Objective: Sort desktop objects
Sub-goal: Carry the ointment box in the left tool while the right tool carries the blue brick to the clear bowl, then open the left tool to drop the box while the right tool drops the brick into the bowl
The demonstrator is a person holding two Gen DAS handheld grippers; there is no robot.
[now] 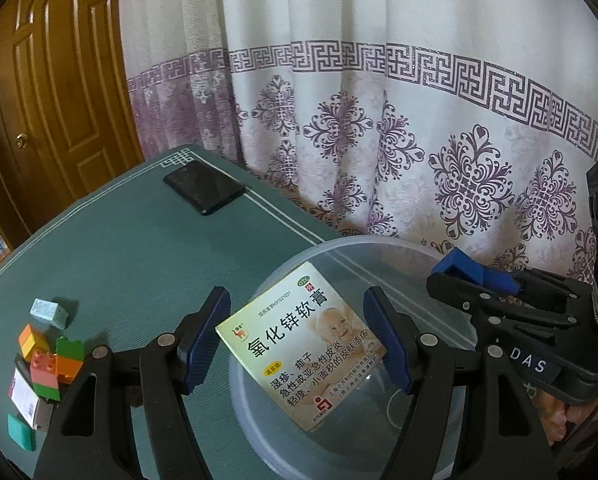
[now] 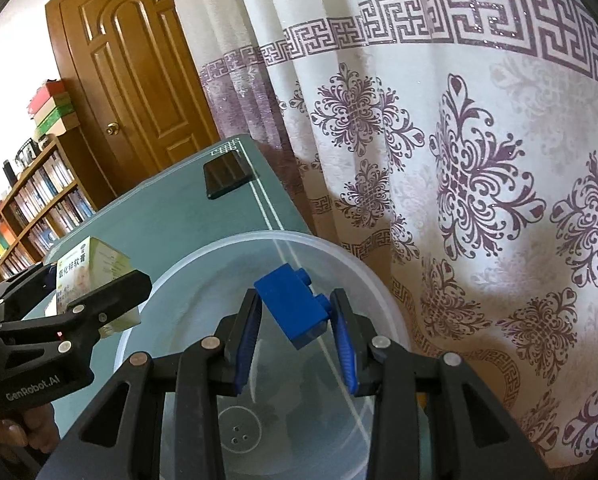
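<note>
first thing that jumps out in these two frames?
Both grippers hang over the clear plastic tub at the table's curtain-side edge, each with a load: the left gripper clamps a yellow ointment box, the right gripper a blue building brick. Next, the heap of coloured bricks left of the tub and the black phone at the far corner.

Desk [image 1: 131,264] teal green with white border lines. Curtain [image 1: 379,120] white, purple floral and key-fret pattern. Brick [image 2: 295,306] blue. Ointment box [image 1: 299,344] pale yellow, green print. Phone [image 1: 204,191] black. Basin [image 2: 203,292] translucent white. Door [image 2: 131,72] brown wood.
</note>
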